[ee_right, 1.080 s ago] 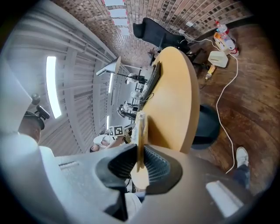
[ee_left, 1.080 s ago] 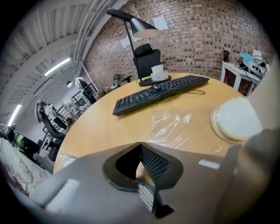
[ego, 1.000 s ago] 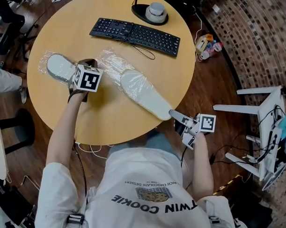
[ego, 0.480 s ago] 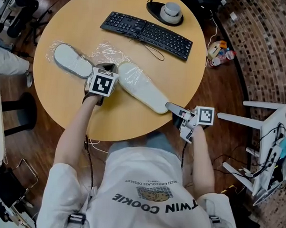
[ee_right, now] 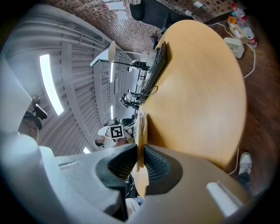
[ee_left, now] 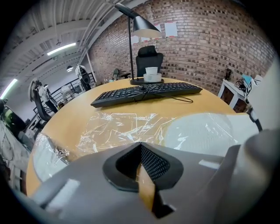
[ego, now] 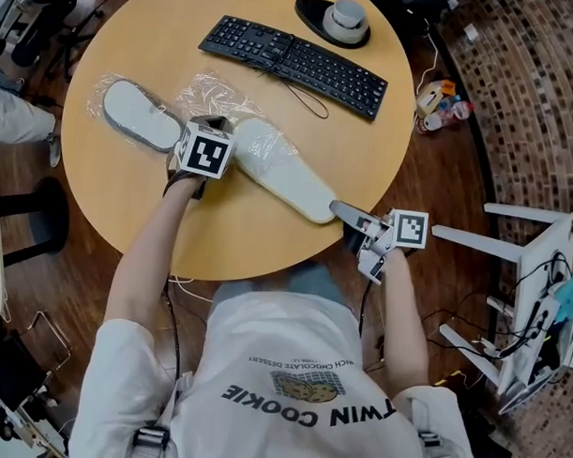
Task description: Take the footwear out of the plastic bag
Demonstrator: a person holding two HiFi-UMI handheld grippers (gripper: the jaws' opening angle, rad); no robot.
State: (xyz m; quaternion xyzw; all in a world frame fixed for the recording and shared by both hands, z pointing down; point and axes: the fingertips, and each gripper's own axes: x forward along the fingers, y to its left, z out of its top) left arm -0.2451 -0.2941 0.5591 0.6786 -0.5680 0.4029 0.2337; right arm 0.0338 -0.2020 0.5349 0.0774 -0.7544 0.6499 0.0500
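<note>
- The right gripper (ego: pixel 341 214) had its jaws closed on the thin heel end of the near slipper (ego: pixel 279 171), right at the surface (ego: pixel 221 235) edge. The bite looked shallow, so a sharp tug could have let the sole slide out of the pads.
- The toe half of that slipper lay under the film of the plastic bag (ego: pixel 211 94) while the heel half was bare. If the film clung to the fabric, the bag would probably have been dragged along instead of peeling off.
- The left gripper (ego: pixel 215 129) stood nose-down on the bag between the two slippers, its jaws brought together at the tips. I could not tell whether any film was pinched between them. If not, nothing anchored the bag against the pull.
- The far slipper (ego: pixel 140 115) sat wrapped in film, well apart from the right gripper. A dragged bag might have swept it toward the edge.
- With the heel overhanging the rim, a lost grip would likely have dropped the slipper to the floor.
</note>
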